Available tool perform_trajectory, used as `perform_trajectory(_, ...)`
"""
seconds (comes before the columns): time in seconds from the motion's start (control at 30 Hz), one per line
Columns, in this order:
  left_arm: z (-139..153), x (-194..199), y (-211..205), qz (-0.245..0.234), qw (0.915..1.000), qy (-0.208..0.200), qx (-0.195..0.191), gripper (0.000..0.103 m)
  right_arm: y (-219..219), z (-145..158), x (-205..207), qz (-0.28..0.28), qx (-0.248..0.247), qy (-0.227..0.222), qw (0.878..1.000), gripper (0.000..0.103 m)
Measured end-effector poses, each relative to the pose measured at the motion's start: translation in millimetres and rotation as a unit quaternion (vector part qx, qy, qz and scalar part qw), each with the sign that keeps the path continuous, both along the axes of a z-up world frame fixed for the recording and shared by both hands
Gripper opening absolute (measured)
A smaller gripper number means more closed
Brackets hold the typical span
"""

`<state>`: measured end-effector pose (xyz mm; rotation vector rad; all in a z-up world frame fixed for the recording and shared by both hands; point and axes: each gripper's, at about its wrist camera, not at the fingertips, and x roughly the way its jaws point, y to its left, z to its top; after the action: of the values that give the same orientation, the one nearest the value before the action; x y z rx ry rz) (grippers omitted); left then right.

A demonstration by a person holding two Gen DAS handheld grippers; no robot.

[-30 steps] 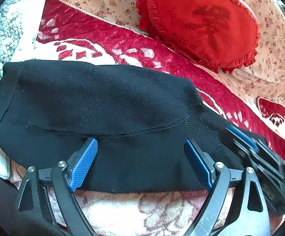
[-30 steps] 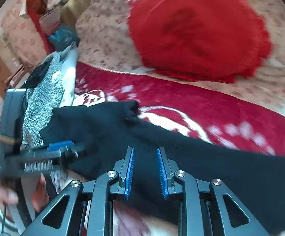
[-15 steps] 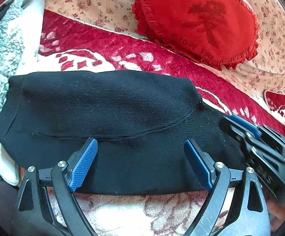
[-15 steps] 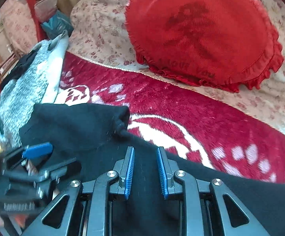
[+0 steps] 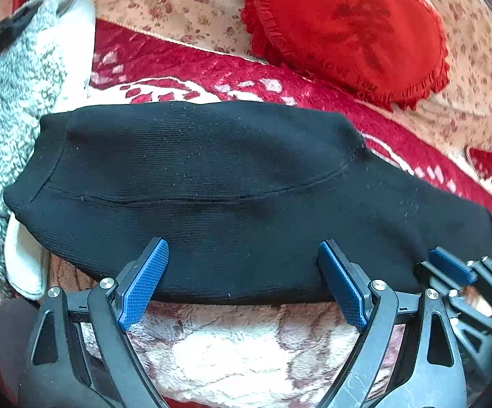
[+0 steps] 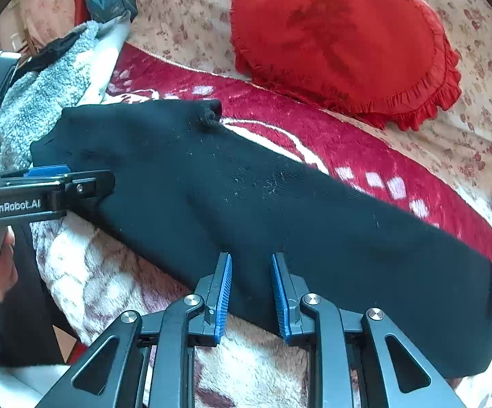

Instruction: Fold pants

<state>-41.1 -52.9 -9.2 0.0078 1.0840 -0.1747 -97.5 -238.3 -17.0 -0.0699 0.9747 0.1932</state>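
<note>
The black knit pants [image 5: 229,187] lie folded lengthwise across the bed, waistband at the left and legs running off to the right [image 6: 314,210]. My left gripper [image 5: 242,255] stands wide open at the near edge of the seat part, with nothing between its blue pads. In the right wrist view it shows side-on at the left [image 6: 69,183]. My right gripper [image 6: 251,261] hovers at the near edge of the leg, its pads a narrow gap apart and pressing on nothing. The left wrist view catches it at the lower right [image 5: 450,268].
A red ruffled cushion [image 5: 348,27] rests on the floral sheet behind the pants. A red and cream blanket [image 5: 178,64] covers the bed. Grey fleece clothing [image 5: 4,102] is piled at the left. A hand [image 6: 4,265] holds the left gripper's handle.
The right gripper has swung and come down toward the near edge of the leg. The left gripper has drifted slightly along the seat part. Neither gripper's jaws have changed width.
</note>
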Motion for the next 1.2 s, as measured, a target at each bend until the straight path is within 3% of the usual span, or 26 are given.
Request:
perform_trajectory(0.23,6.6,-9.4,-6.6,-0.010,0.9999,-0.004,-0.003,0.089,-22.7,8.3,-8.6,-0.029,0.029,0.012,0.999,0.022)
perform_trajectory(0.4,14.8,-17.9,-18.3,-0.026,0.9996,-0.014,-0.001,0.090,-46.1,22.3,-18.2,-0.059,0.032,-0.002,0.998,0.022)
perform_trajectory(0.63,19.1,-23.2,-34.9,-0.043,0.9989,-0.018,0.000,0.090,-90.8,27.8,-27.3,-0.126,0.055,-0.003,0.990,0.024)
perform_trajectory(0.9,10.1,-22.5,-55.2,-0.067,0.9976,0.003,-0.014,0.090,-108.7,13.6,-25.3,-0.147,0.054,0.031,0.987,0.027)
perform_trajectory(1.2,18.7,-26.6,-81.4,-0.099,0.9932,0.026,-0.056,0.090,-147.3,27.7,-20.9,-0.183,0.039,0.019,0.982,0.034)
